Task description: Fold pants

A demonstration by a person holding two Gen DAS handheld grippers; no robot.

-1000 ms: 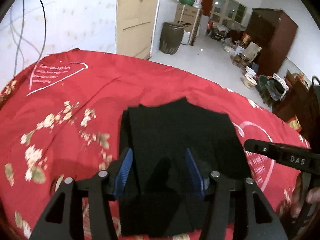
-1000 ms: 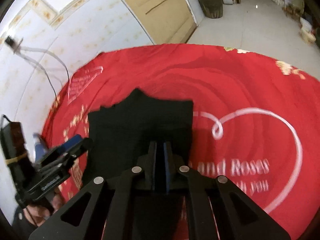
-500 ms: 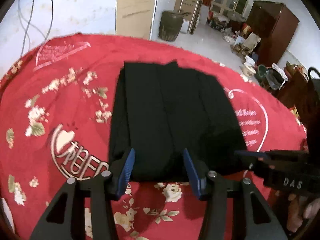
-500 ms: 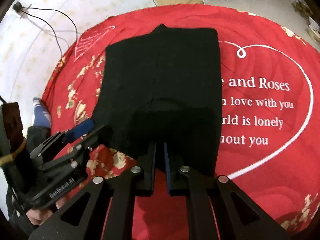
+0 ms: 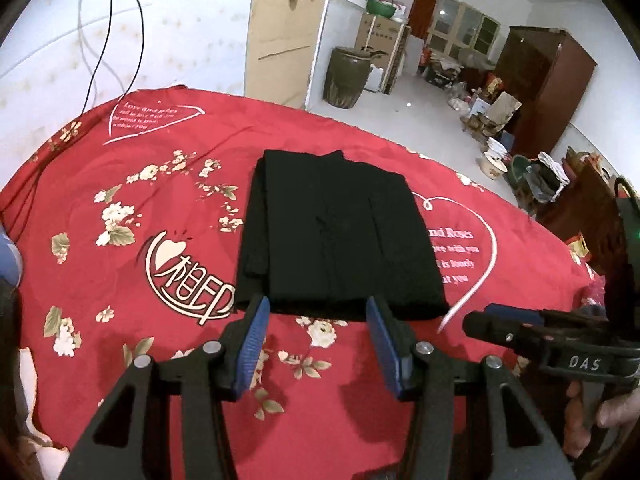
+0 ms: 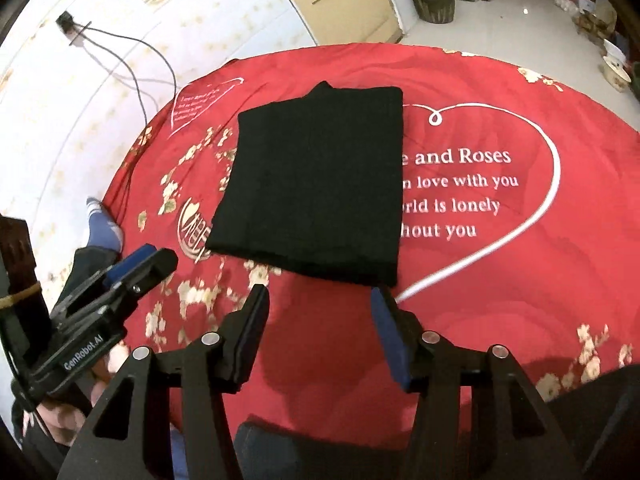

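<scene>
The black pants (image 5: pixel 336 236) lie folded into a flat, roughly rectangular stack on the red bedspread (image 5: pixel 120 300), partly covering the left side of a white heart outline with printed words (image 6: pixel 460 192). A small point of fabric sticks up at the far edge of the stack, and on its left side a lower layer shows slightly past the top one.

The left gripper (image 5: pixel 318 328) hangs just short of the near edge of the pants with its blue-padded fingers (image 5: pixel 256 332) spread wide and nothing between them. The right gripper (image 6: pixel 318 320) is likewise wide apart and empty, above bare bedspread just in front of the near edge of the stack. Neither appears to touch the fabric, though the fisheye view makes the gap hard to judge.

Each gripper shows in the other's camera (the right one at the right edge of the left view, the left one at the lower left of the right view). Beyond the bed stand a white wall with a hanging cable (image 5: pixel 136 32), a dark jar (image 5: pixel 346 78) and a brown wardrobe (image 5: pixel 544 88).
</scene>
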